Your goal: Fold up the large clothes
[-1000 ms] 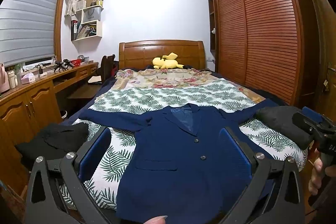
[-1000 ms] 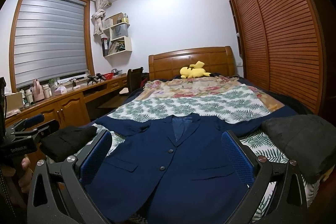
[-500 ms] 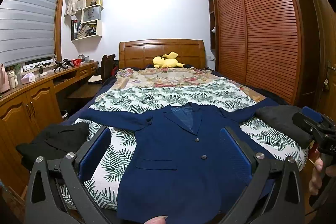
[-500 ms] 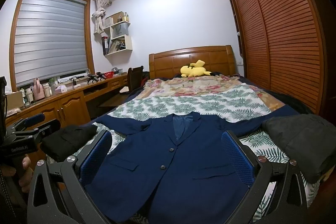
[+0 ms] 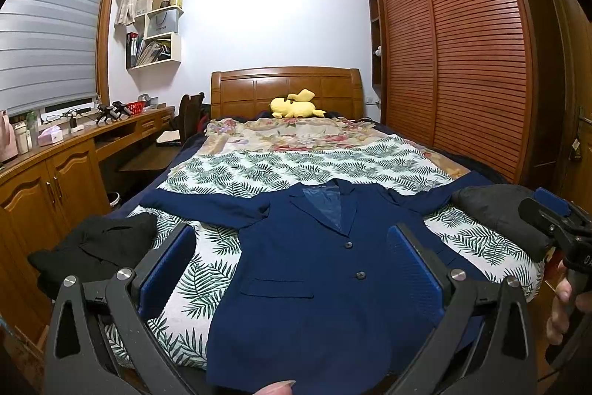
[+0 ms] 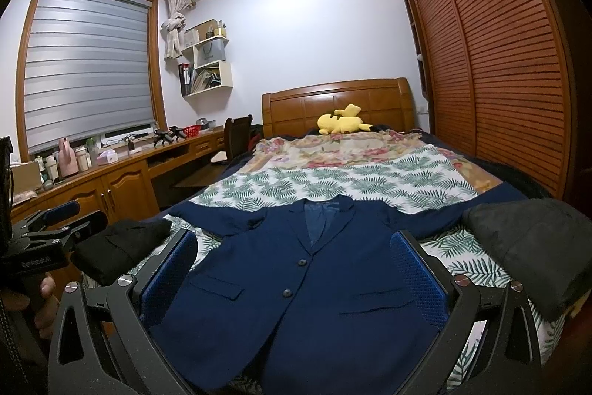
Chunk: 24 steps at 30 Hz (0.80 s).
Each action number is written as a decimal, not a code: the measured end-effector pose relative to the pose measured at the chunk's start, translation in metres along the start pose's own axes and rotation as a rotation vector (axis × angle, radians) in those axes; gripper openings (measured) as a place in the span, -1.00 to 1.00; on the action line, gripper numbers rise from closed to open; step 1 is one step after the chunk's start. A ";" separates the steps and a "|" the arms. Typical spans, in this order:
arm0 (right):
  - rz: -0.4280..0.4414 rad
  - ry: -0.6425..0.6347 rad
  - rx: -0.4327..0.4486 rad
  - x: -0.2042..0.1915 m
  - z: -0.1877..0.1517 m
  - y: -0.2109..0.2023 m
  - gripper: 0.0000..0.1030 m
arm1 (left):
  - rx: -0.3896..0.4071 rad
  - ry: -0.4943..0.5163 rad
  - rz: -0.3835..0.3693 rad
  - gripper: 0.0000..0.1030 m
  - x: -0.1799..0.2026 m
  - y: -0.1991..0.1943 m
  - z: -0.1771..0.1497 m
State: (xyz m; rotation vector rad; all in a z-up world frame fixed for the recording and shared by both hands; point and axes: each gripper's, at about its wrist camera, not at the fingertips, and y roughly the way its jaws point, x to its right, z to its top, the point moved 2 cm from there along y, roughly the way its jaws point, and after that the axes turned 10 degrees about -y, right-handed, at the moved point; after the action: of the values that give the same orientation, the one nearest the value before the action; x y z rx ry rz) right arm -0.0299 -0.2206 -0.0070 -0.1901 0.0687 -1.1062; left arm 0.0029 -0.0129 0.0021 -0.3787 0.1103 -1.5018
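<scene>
A navy blue blazer [image 5: 314, 269] [image 6: 307, 291] lies flat and face up on the foot of the bed, buttoned, with both sleeves spread out to the sides. My left gripper [image 5: 292, 247] hovers open above the blazer's front, nothing between its blue pads. My right gripper [image 6: 294, 250] is likewise open and empty above the blazer. In the left wrist view the right gripper [image 5: 555, 213] shows at the right edge, held by a hand. In the right wrist view the left gripper [image 6: 55, 221] shows at the left edge.
A black garment [image 5: 96, 247] lies at the bed's left corner and a dark grey folded one [image 5: 499, 213] at the right. The bed [image 5: 296, 169] has a leaf-print sheet and a yellow plush toy [image 5: 296, 104]. Wooden cabinets [image 5: 48, 180] stand left, a wardrobe [image 5: 462, 62] right.
Both grippers have tilted slightly, so the blazer sits a little lower in both views. Neither gripper has closed or touched the cloth.
</scene>
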 end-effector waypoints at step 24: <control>0.018 -0.019 -0.052 0.002 -0.009 0.023 1.00 | -0.065 -0.010 0.029 1.00 -0.014 0.036 -0.015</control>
State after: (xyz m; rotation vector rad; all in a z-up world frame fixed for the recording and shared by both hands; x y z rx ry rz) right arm -0.0101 -0.2135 -0.0198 -0.2465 0.0824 -1.0855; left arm 0.0317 -0.0005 -0.0251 -0.4353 0.1569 -1.4702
